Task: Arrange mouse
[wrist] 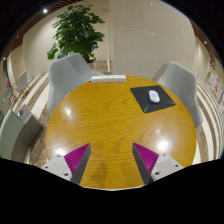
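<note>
The gripper (110, 160) hangs above the near edge of a round wooden table (100, 125), its two fingers spread wide apart with nothing between them; the magenta pads (74, 156) face each other across bare tabletop. The mouse (154, 97), white or pale grey, lies well beyond the fingers, on the far right part of the table, resting on a dark mouse mat (151, 98) that sits skewed to the table's edge. The mouse is near the middle of that mat and well apart from the gripper. At the far side of the table, close to its rim, lies a flat white object (108, 78), long and thin; what it is cannot be told. Grey chairs stand around the table: one at the far left (68, 72), one at the far right (181, 82), and another at the near left (14, 130), partly cut off. Beyond the far-left chair a leafy green potted plant (76, 32) stands against a pale wall (135, 35).
</note>
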A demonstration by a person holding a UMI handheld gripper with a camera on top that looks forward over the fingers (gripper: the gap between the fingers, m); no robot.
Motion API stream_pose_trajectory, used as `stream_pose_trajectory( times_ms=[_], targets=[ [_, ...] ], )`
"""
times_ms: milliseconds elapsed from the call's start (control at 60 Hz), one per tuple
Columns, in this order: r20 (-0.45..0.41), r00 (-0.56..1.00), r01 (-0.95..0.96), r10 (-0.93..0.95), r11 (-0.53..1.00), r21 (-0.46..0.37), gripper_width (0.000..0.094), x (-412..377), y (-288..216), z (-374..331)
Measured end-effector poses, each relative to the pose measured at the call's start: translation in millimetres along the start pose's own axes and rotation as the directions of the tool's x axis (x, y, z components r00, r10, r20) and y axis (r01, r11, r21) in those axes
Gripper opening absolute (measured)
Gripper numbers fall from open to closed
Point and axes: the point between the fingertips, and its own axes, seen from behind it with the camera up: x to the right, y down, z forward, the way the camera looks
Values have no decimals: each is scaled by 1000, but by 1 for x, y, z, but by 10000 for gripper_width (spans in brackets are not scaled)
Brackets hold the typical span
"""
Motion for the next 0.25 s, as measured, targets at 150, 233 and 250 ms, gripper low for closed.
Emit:
stream_pose_trajectory(
  times_ms=[150, 233, 250],
  targets=[
    [-15, 1000, 26, -26, 1000, 7, 870, -4, 0, -5],
    [-29, 999, 41, -40, 999, 21, 867, -1, -3, -8],
    [-28, 999, 42, -42, 999, 23, 867, -2, -3, -9]
  ],
)
